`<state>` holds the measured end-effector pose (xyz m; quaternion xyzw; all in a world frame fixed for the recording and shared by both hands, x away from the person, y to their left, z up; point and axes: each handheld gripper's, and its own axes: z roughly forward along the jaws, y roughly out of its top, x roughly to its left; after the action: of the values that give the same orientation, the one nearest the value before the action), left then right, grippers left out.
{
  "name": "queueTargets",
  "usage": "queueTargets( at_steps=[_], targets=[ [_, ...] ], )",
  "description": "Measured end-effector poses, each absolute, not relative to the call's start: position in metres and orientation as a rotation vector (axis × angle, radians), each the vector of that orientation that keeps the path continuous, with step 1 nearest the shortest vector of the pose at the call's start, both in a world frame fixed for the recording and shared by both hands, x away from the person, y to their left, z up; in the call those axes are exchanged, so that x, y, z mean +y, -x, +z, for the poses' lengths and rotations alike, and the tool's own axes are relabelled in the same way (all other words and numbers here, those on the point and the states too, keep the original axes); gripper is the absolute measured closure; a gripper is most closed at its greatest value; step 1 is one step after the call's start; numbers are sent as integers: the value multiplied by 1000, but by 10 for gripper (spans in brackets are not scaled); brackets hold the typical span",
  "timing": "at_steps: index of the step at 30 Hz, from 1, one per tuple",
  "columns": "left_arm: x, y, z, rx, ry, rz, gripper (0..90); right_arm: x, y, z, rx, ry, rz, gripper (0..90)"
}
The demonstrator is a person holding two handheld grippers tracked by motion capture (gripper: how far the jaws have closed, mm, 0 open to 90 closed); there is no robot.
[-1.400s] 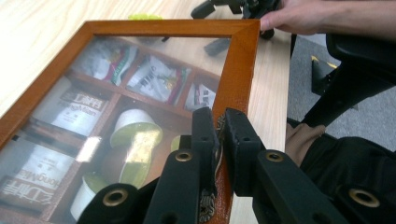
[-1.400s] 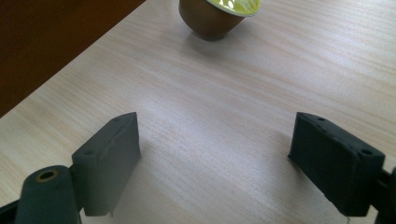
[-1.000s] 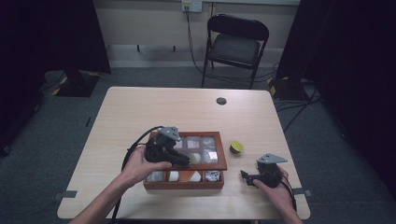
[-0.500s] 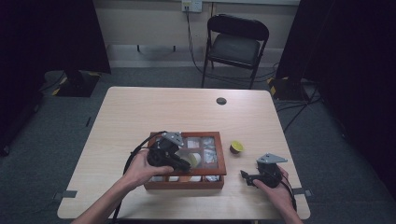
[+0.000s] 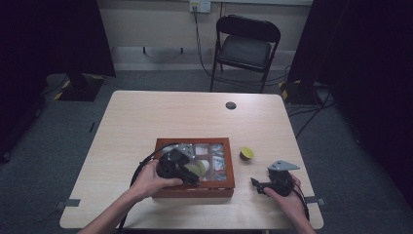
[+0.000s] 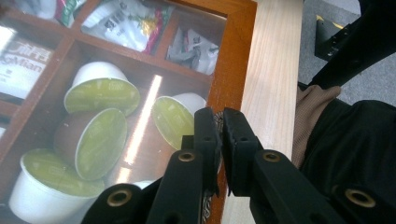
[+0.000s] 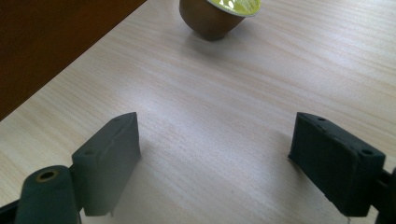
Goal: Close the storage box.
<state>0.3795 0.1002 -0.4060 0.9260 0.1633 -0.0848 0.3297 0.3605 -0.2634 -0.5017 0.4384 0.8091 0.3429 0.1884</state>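
dim room, glare on box lid (slight blur)

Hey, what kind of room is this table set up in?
Probably a recording or lab space, not a home or café. Dark curtains hang on both sides, cables run over the grey carpet, and one folding chair stands behind a plain wooden table holding a wooden box of coffee capsules.

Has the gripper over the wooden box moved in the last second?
Yes. The left gripper has slid toward the near right part of the wooden box. Its fingers are shut.
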Motion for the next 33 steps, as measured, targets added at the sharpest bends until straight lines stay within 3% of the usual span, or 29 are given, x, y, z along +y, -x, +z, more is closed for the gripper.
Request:
queueTargets(
  at_steps=[18, 21, 33],
  targets=[
    [98, -378, -418, 454, -2433, -227, 854, -263, -360, -502, 2276, -1234, 964, 153],
    [100, -379, -419, 465, -2395, -243, 811, -263, -360, -502, 2276, -1234, 964, 153],
    [121, -382, -410, 584, -2287, -130, 308, -263, -360, -502, 2276, -1234, 964, 152]
  ],
)
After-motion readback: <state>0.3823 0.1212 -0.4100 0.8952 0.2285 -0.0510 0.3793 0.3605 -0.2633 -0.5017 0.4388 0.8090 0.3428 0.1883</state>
